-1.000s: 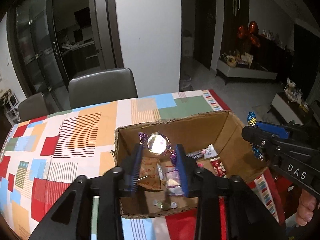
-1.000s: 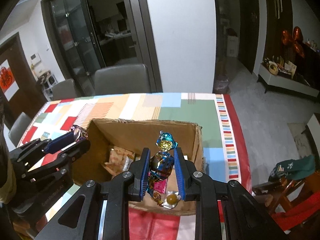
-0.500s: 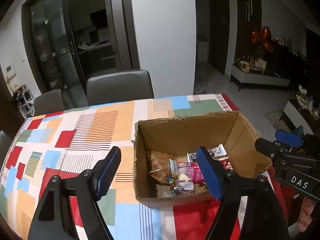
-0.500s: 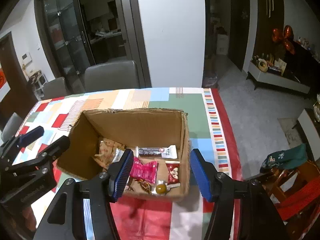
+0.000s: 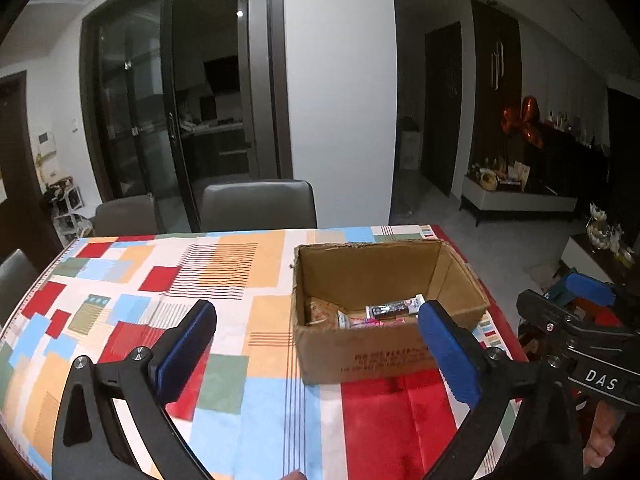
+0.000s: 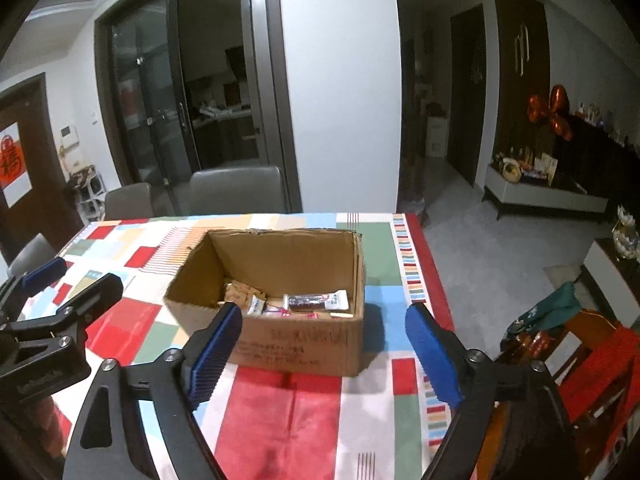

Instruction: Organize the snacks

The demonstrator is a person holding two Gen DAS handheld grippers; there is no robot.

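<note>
Left wrist view. The left gripper [image 5: 316, 344] is seen with jaws spread wide, having just been opening; nothing is held between the blue pads [image 5: 186, 350]. The cardboard box [image 5: 384, 344] is set on the patchwork tablecloth [image 5: 132, 300], ahead and to the right of the gripper's centre line, its near wall partly behind the right pad. Its long axis is judged to run across the view. Snacks [image 5: 376, 314] are lodged inside, low against the near wall: a tan wrapper, a dark bar with white ends, something pink. The right gripper [image 5: 568, 300] is seen at the right edge, beside the box's right end, apart from it. No loose snack is made out on the cloth in this view.

Right wrist view. The right gripper [image 6: 324, 350] is likewise open, jaws just parted, empty. The box [image 6: 304, 344] is framed between the pads but beyond them, untouched, slightly left of centre. The dark bar [image 6: 316, 301] is laid lengthwise along the near wall. The left gripper [image 6: 60, 284] is placed at the left edge, off the box's left end.

Neither gripper is judged clearly nearer to the box. No further snack to fetch is visible in either view.
</note>
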